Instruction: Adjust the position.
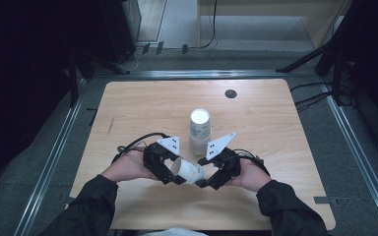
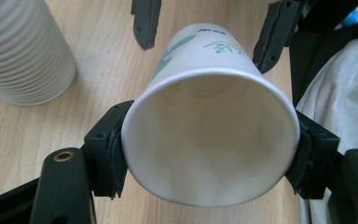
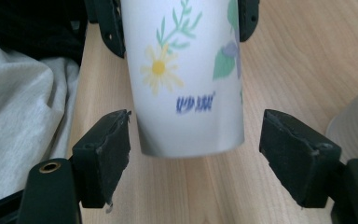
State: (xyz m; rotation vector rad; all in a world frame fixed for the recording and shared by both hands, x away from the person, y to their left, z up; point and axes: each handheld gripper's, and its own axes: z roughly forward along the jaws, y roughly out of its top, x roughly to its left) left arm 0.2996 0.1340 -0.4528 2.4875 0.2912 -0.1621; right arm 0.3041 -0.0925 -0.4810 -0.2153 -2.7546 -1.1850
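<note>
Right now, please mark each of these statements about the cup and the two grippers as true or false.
1. The left gripper clamps the flowered paper cup near its rim. True.
2. The right gripper presses on the cup's base. False: gaps show beside both pads.
3. The cup stands upright. False: it is held sideways.
4. A stack of white cups stands behind the grippers. True.

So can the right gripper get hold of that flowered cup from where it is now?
Probably yes: the right gripper is open with the flowered cup's base already between its jaws, while the left gripper holds the rim end.
</note>
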